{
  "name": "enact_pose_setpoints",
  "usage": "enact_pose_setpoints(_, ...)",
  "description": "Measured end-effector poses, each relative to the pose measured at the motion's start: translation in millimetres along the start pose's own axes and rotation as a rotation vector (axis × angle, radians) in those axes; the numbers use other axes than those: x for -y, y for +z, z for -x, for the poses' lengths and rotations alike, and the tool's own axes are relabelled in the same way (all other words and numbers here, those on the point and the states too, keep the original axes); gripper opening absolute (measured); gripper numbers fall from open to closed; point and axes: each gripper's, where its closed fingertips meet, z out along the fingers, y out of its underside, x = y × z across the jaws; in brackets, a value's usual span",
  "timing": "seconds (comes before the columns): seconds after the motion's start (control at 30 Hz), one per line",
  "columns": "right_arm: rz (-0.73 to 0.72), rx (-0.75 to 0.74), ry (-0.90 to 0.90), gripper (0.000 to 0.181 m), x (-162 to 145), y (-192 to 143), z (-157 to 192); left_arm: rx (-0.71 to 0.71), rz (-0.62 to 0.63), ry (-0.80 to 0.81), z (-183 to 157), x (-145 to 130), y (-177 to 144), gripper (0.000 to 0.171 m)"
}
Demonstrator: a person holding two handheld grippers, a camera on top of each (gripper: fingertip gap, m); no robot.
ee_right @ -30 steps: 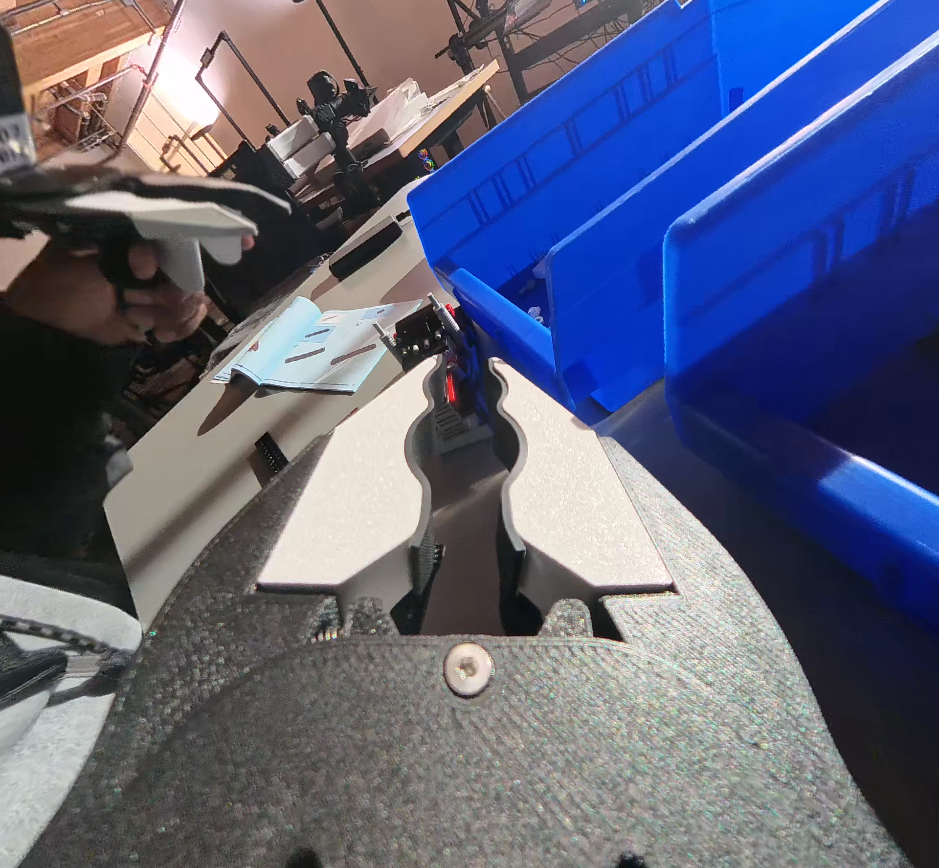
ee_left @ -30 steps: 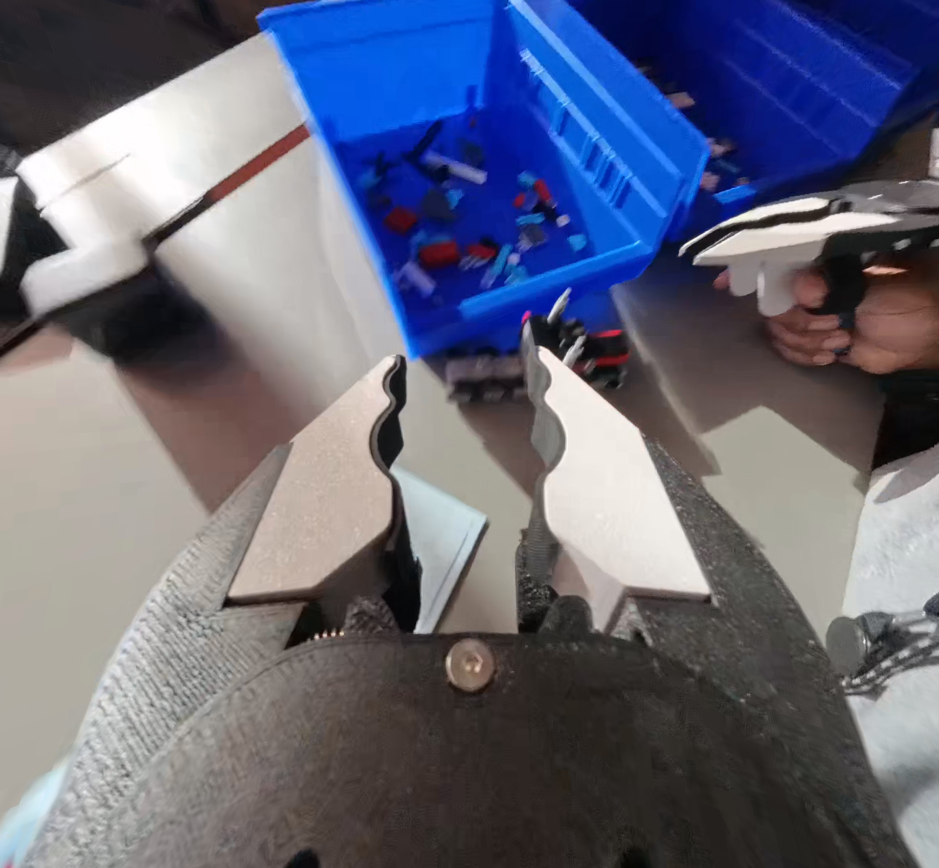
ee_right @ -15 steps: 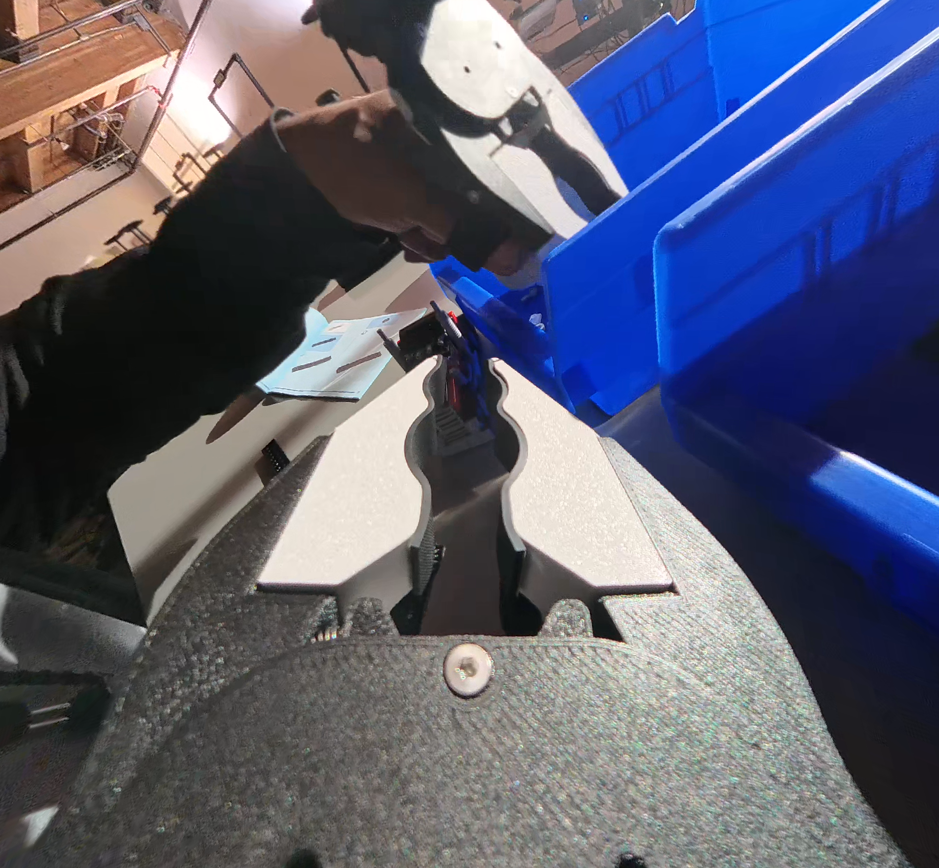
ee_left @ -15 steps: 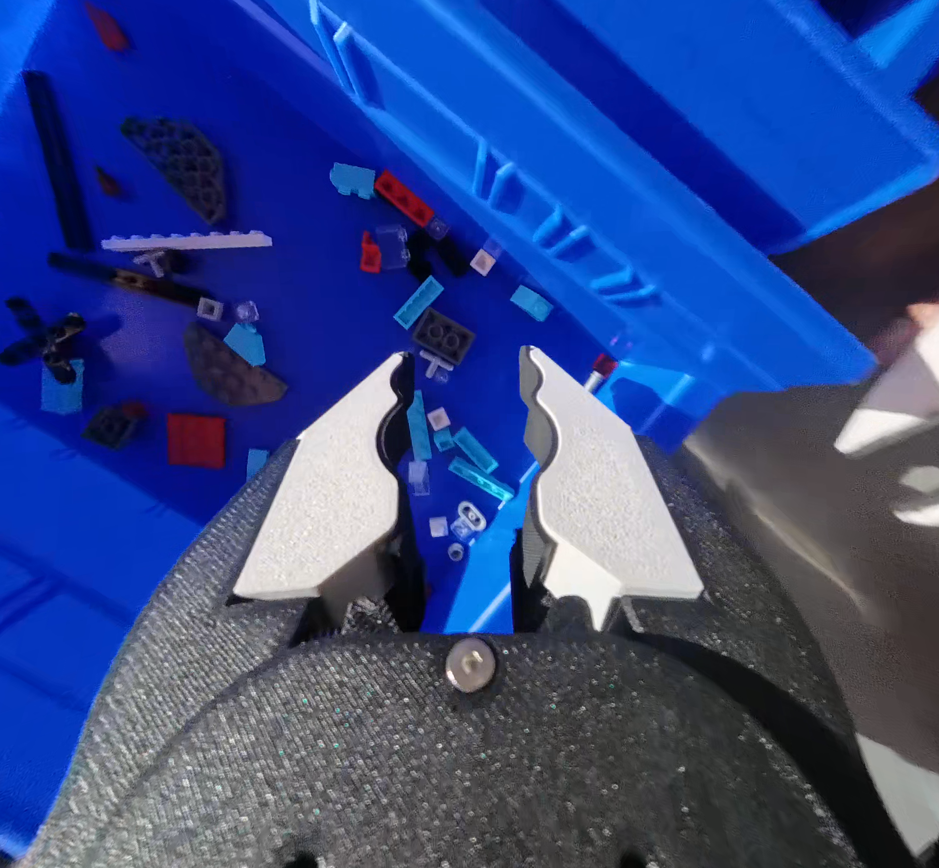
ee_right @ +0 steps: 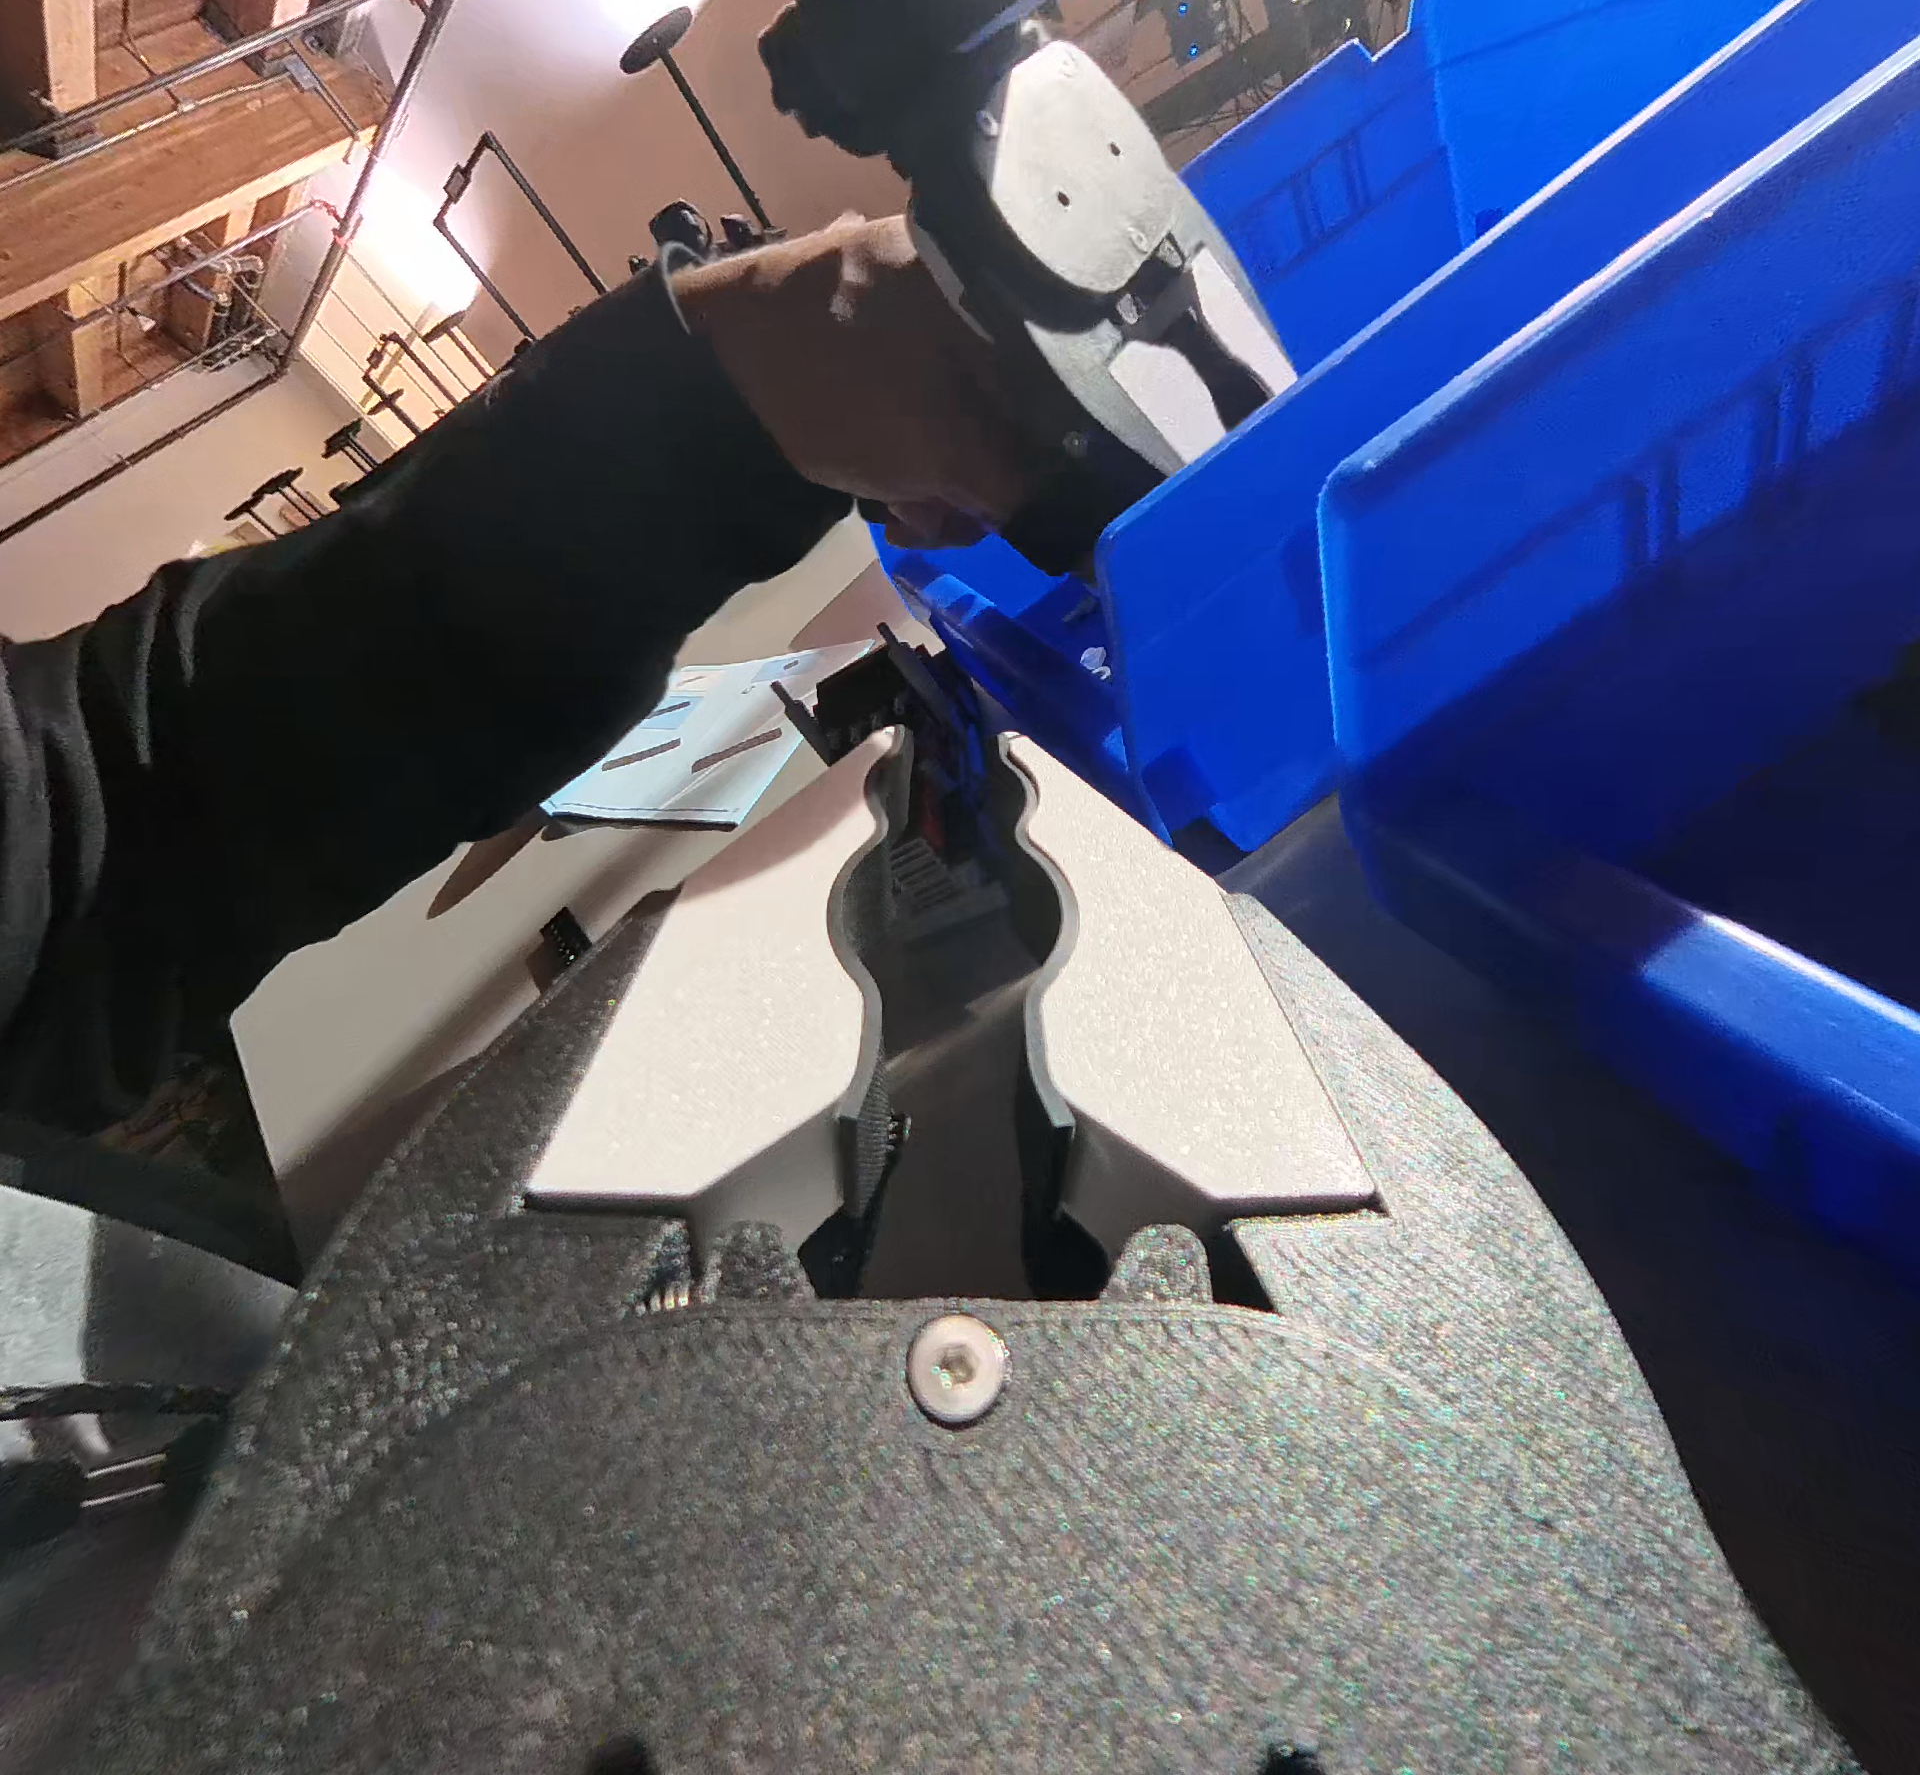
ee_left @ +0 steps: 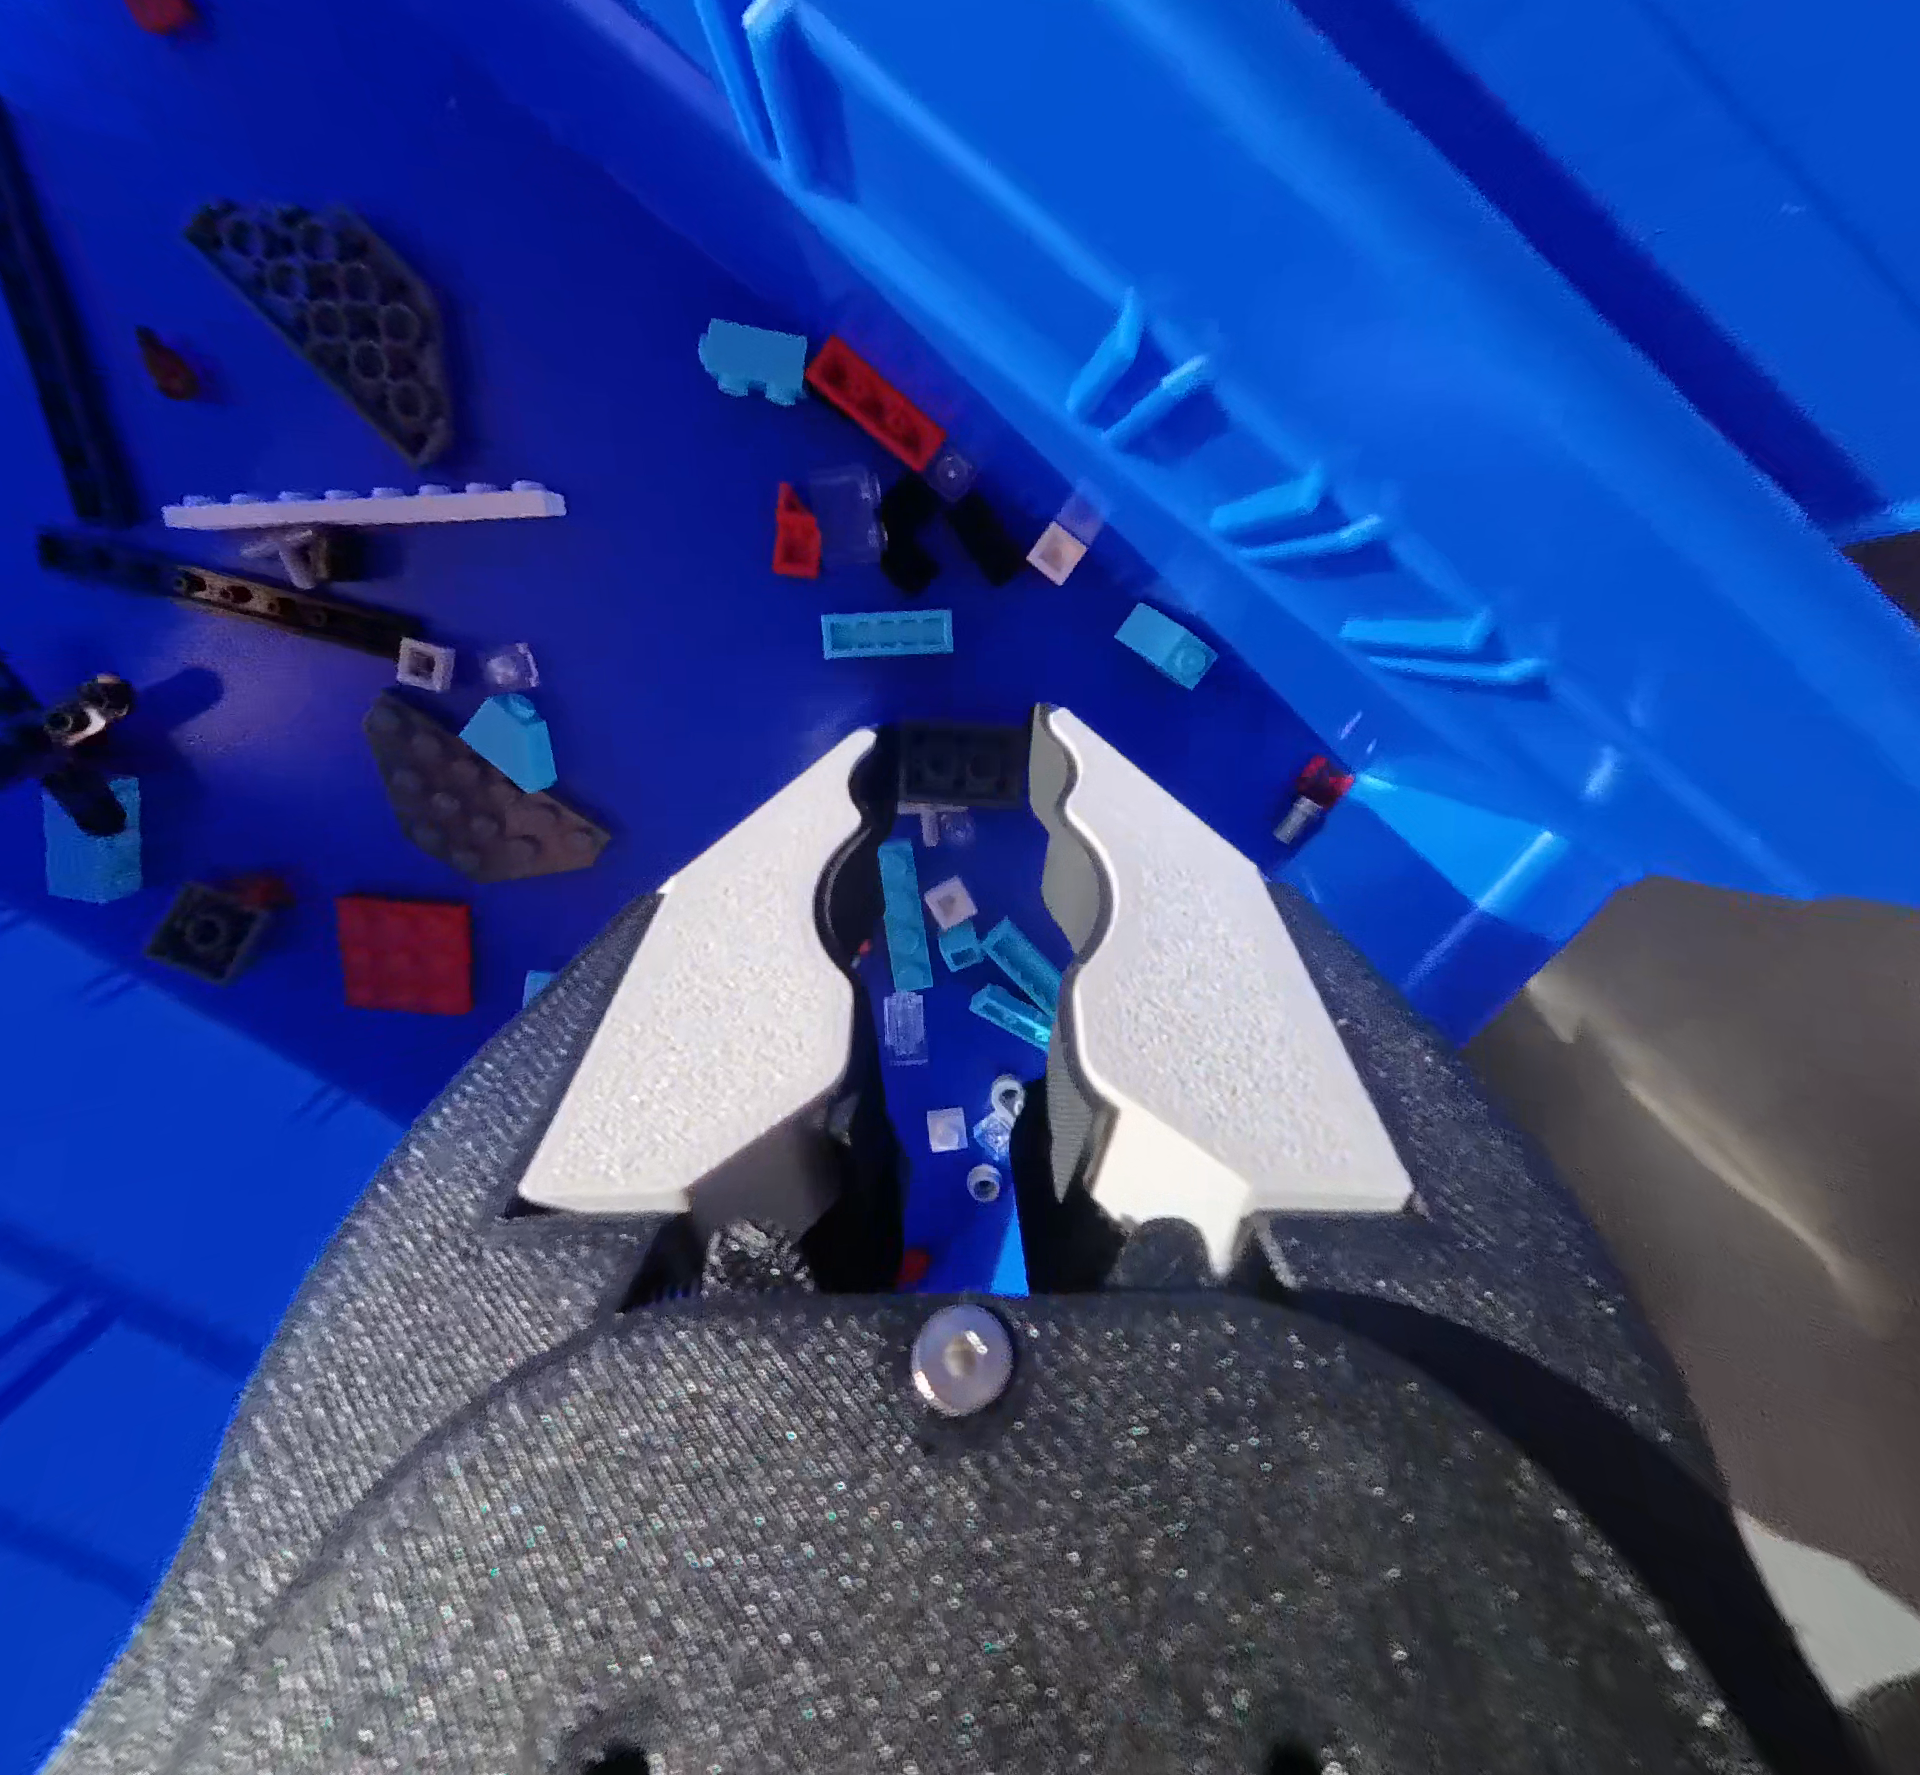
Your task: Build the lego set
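The left gripper [ee_left: 954, 726] reached down inside the blue parts bin [ee_left: 1195, 198], its jaws a brick's width apart around a black 2x2 brick [ee_left: 956, 769] on the bin floor; whether they pinched it I cannot tell. Teal plates [ee_left: 902, 915] lay just behind that brick. The right gripper [ee_right: 951, 751] hung outside the bin, jaws parted and empty, pointing at the partly built black-and-red lego model [ee_right: 914, 717] beside the bin's front.

A blue bin [ee_left: 1351, 167] held red, turquoise, black and white bricks [ee_left: 888, 634]; the bench [ee_right: 395, 987] was pale grey.
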Motion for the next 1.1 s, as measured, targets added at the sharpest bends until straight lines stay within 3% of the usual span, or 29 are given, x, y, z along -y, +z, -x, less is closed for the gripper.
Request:
enact_pose_setpoints(0.1,-0.002,-0.001,-0.001,0.017,0,0,0,0.013,-0.093,-0.032,-3,2,-26,0.027)
enact_pose_setpoints(0.23,-0.006,-0.003,-0.004,0.016,0,-1,0,0.014,-0.336,-0.106,-18,-6,-105,0.026)
enact_pose_setpoints(0.37,0.004,0.007,-0.014,0.017,-2,0,3,0.062,-0.562,-0.225,-30,-64,-190,0.026)
enact_pose_setpoints(0.47,0.021,0.018,-0.024,0.018,-4,1,6,0.081,-0.676,-0.354,-43,-128,-221,0.026)
enact_pose_setpoints(0.6,0.054,0.079,-0.066,0.022,-10,4,19,0.088,-0.779,-0.544,-66,-208,-220,0.026)
enact_pose_setpoints(0.73,0.080,0.213,-0.100,0.022,-23,17,58,-0.020,-0.902,-0.713,-94,-250,-195,0.027)
enact_pose_setpoints(0.9,0.162,0.443,-0.183,0.032,-56,52,139,-0.214,-1.083,-0.861,-115,-254,-176,0.026)
enact_pose_setpoints(1.1,0.177,0.533,-0.461,0.041,-80,97,186,-0.456,-1.221,-0.930,-131,-237,-175,0.027)
